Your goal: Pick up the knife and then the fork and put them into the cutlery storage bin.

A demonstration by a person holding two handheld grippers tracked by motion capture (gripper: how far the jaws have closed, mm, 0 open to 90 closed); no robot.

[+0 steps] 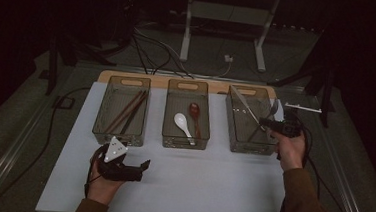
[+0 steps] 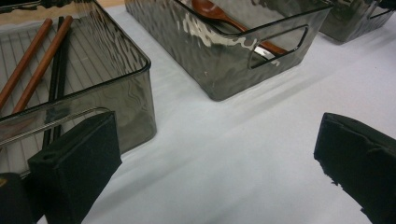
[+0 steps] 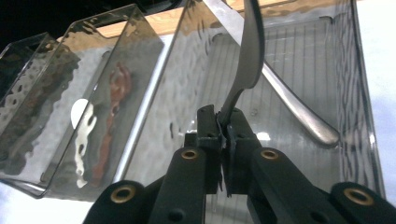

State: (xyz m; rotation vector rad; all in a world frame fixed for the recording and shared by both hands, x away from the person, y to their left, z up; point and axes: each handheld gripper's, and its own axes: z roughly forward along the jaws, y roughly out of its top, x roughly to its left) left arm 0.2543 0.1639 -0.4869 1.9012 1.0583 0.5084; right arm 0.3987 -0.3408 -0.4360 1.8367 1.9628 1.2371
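My right gripper (image 1: pixel 265 123) (image 3: pixel 227 126) is shut on the thin handle of a metal fork (image 1: pixel 274 109) (image 3: pixel 247 56), which stands up from the jaws over the right-hand smoked bin (image 1: pixel 250 149) (image 3: pixel 359 93). A long metal utensil (image 1: pixel 244 104) (image 3: pixel 299 112) leans slantwise inside that bin, just behind the fork. My left gripper (image 1: pixel 140 168) (image 2: pixel 210 158) rests low over the white table (image 1: pixel 195 186) near its front edge. It stands open, and bare tabletop shows between its pads (image 2: pixel 79 163).
The left bin (image 1: pixel 118 137) (image 2: pixel 116 102) holds brown and black chopsticks (image 1: pixel 128 112) (image 2: pixel 42 60). The middle bin (image 1: pixel 184 143) (image 2: pixel 233 70) holds a white spoon (image 1: pixel 182 123) and a brown spoon (image 1: pixel 195 116) (image 2: pixel 219 14). Cables and a stand's legs lie beyond the table.
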